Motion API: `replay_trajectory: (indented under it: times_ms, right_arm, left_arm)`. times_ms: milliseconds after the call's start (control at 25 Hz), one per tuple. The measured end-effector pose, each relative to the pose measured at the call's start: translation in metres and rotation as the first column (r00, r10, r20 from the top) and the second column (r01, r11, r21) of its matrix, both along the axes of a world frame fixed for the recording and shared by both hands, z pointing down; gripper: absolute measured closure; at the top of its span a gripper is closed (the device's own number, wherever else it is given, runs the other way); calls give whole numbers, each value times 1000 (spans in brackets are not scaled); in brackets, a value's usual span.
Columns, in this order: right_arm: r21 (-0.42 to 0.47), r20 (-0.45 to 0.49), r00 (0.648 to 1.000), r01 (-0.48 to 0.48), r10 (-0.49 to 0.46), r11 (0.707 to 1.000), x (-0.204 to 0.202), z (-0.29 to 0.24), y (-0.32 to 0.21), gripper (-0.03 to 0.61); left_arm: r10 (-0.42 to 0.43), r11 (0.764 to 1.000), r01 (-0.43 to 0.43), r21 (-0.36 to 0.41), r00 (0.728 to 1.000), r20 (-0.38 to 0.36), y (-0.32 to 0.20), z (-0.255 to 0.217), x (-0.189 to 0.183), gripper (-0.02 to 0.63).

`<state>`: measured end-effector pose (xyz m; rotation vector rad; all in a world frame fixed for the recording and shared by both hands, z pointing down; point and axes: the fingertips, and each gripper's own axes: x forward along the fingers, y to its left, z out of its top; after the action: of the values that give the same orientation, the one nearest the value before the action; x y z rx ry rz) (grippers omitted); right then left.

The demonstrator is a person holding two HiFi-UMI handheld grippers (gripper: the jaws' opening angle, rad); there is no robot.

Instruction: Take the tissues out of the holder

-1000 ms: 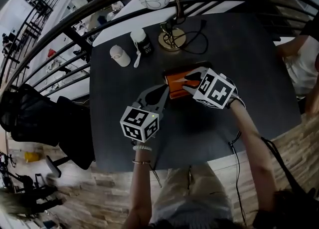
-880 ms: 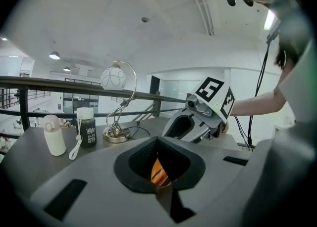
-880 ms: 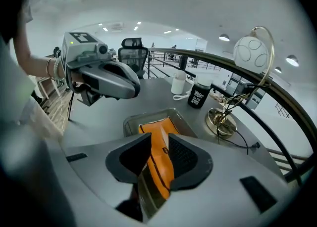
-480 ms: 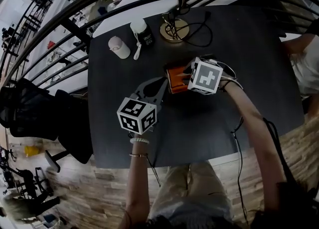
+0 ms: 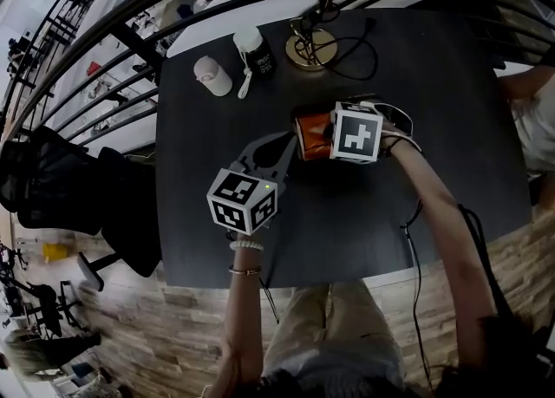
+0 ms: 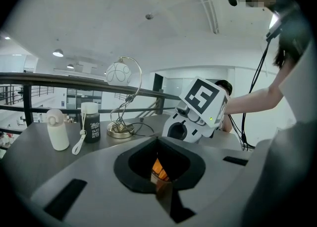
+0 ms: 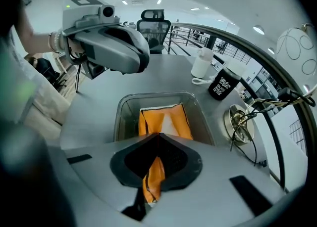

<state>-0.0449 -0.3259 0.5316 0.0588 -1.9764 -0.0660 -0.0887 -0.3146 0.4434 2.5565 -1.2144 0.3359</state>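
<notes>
A clear holder (image 7: 119, 117) sits mid-table with an orange tissue pack (image 7: 163, 122) in it; in the head view the pack (image 5: 310, 136) shows between the two grippers. My right gripper (image 7: 153, 166) is shut on the near end of the orange pack, which runs down between its jaws. From above, the right gripper (image 5: 334, 138) hangs over the holder, its marker cube hiding most of it. My left gripper (image 5: 289, 156) reaches the holder's left end. In its own view the left gripper (image 6: 159, 184) looks shut on the holder's clear rim, with orange showing behind.
At the table's back stand a gold-based lamp (image 5: 310, 45) with a trailing cable, a black bottle (image 5: 258, 56) and a small white bottle (image 5: 212, 75). A railing curves behind the table. A black chair (image 5: 52, 188) stands left. Another person (image 5: 531, 114) sits at the right edge.
My right gripper has swung left and tipped down over the holder, closing onto the orange pack. The left gripper has stayed at the holder's left end.
</notes>
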Motion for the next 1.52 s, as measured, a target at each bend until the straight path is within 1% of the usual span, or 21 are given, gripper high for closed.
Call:
replay_trajectory:
  times_ms: [320, 520, 720, 840, 1160, 1360, 1520]
  right_arm:
    - [43, 78, 996, -40, 36, 998, 3, -16, -4, 561]
    - [53, 182, 978, -111, 100, 992, 7, -41, -11, 561]
    - [100, 305, 940, -190, 151, 977, 15, -76, -17, 561]
    - [116, 362, 916, -229, 174, 966, 20, -100, -14, 561]
    - [147, 460, 867, -288, 192, 946, 23, -150, 1, 561]
    - [142, 527, 824, -328, 210, 934, 30, -174, 16, 561]
    - [134, 568, 797, -337, 207, 932, 36, -186, 34, 561]
  left_arm:
    - [-12, 1000, 12, 6, 1000, -9, 3, -2, -1, 606]
    - [1, 1000, -1, 22, 1000, -18, 2, -8, 3, 606]
    - [27, 998, -26, 54, 999, -34, 5, -22, 8, 606]
    - [43, 996, -40, 76, 998, -37, 9, -34, 9, 606]
    - [68, 989, -62, 132, 997, -42, 21, -64, -2, 606]
    - [78, 985, -70, 158, 996, -43, 33, -76, -9, 606]
    - [77, 984, -70, 166, 996, -37, 45, -79, -7, 606]
